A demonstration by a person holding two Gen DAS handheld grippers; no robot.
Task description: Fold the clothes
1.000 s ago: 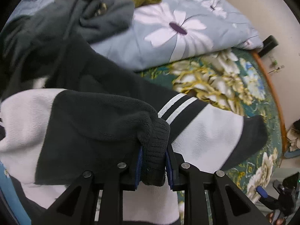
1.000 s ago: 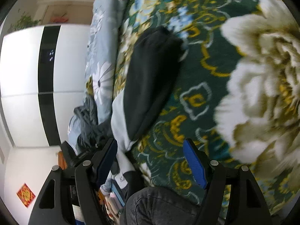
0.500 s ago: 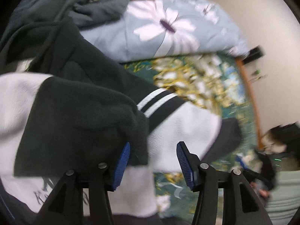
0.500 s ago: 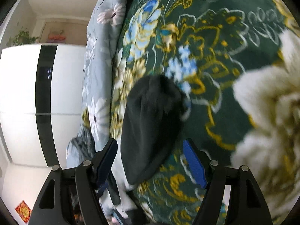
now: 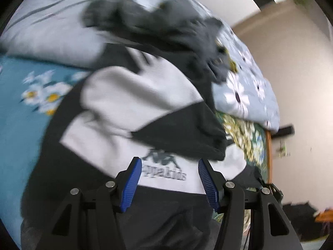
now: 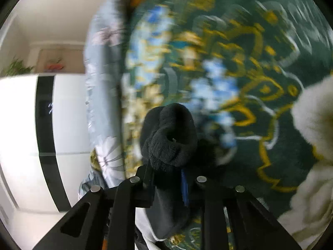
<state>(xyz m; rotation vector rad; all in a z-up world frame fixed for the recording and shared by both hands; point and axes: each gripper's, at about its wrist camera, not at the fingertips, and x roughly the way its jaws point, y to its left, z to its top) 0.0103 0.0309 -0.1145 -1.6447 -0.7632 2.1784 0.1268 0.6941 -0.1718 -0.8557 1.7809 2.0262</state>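
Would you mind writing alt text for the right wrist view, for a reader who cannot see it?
The right gripper, whose jaws have just been closing, pinches the black ribbed cuff of a sweatshirt sleeve above a dark green floral blanket. A pale blue floral quilt and a white wardrobe lie to the left, blurred.

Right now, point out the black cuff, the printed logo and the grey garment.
black cuff (image 6: 169,137), right wrist view, on its ribbed bunched end.
printed logo (image 5: 164,167), left wrist view, on the dark lettering.
grey garment (image 5: 166,27), left wrist view, on its crumpled middle.
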